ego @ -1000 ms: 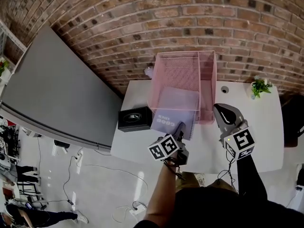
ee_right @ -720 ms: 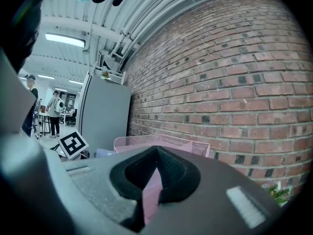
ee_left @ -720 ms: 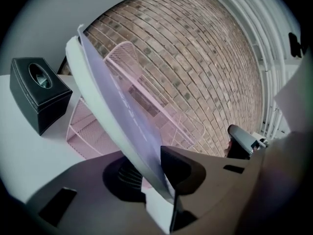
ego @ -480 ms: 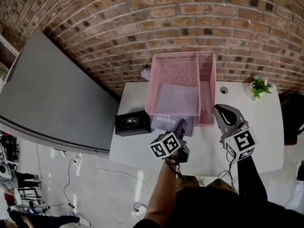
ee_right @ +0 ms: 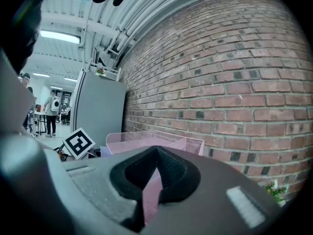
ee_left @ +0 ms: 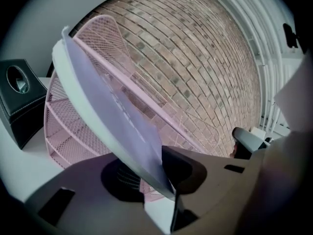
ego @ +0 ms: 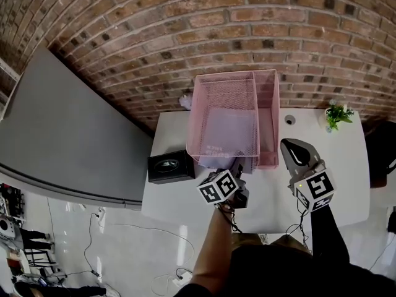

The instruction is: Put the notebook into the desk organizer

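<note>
A pink wire-mesh desk organizer (ego: pixel 267 113) stands at the back of the white table (ego: pixel 346 166), against the brick wall. The lavender notebook (ego: pixel 228 130) lies tilted in its wide left compartment, with only the near end sticking out at the front. My left gripper (ego: pixel 239 167) sits at the organizer's front edge, shut on the near corner of that notebook (ee_left: pixel 110 106). In the left gripper view the left gripper (ee_left: pixel 166 177) pinches the notebook's lower corner between its pads. My right gripper (ego: pixel 296 155) hovers to the right of the organizer, shut and holding nothing.
A black tissue box (ego: pixel 167 166) stands left of the organizer, also seen as a black box (ee_left: pixel 19 99) in the left gripper view. A small green plant (ego: pixel 338 113) sits at the table's back right. A grey panel (ego: pixel 68 129) leans at the left.
The notebook has slid deeper into the organizer's left compartment, and my left gripper has followed it forward to the front edge. The right gripper has hardly moved.
</note>
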The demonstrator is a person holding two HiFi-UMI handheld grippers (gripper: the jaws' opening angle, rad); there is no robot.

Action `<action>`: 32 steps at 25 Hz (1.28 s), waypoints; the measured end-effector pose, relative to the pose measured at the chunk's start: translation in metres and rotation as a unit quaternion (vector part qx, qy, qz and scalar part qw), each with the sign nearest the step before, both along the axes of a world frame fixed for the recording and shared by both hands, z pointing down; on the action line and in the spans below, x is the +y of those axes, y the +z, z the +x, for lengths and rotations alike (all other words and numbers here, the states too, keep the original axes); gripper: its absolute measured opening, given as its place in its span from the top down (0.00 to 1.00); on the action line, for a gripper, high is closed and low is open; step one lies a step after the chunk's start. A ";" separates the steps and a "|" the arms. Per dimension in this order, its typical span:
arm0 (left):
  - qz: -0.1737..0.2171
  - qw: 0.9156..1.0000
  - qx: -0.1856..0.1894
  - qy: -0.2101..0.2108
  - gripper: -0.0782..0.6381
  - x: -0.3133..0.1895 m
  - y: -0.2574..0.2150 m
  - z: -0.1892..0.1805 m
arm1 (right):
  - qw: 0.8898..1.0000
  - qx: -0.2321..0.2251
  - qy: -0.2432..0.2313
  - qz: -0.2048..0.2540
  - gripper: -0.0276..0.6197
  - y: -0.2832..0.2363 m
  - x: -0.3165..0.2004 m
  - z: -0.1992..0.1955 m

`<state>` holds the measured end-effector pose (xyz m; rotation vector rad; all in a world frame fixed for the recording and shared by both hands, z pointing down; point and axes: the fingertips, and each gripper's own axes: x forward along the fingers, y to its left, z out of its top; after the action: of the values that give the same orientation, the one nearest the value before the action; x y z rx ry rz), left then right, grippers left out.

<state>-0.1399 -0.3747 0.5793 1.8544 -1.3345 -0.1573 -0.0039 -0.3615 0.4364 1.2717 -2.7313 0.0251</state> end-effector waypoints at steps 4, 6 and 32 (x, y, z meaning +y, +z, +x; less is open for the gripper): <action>0.008 1.000 -0.007 0.000 0.74 -0.008 -0.001 0.003 | 1.000 0.003 0.007 -0.001 0.96 0.002 -0.001 0.005; 0.008 1.000 -0.019 0.001 0.74 -0.011 -0.001 0.003 | 1.000 0.004 0.007 -0.001 0.96 0.002 -0.002 0.006; -0.035 0.989 -0.139 -0.028 0.39 0.017 0.006 -0.010 | 1.000 0.006 -0.013 0.013 0.96 -0.008 0.020 -0.003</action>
<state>-0.1499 -0.3573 0.5857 1.8282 -1.5618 0.1232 -0.0071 -0.3411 0.4282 1.2380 -2.7469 -0.0220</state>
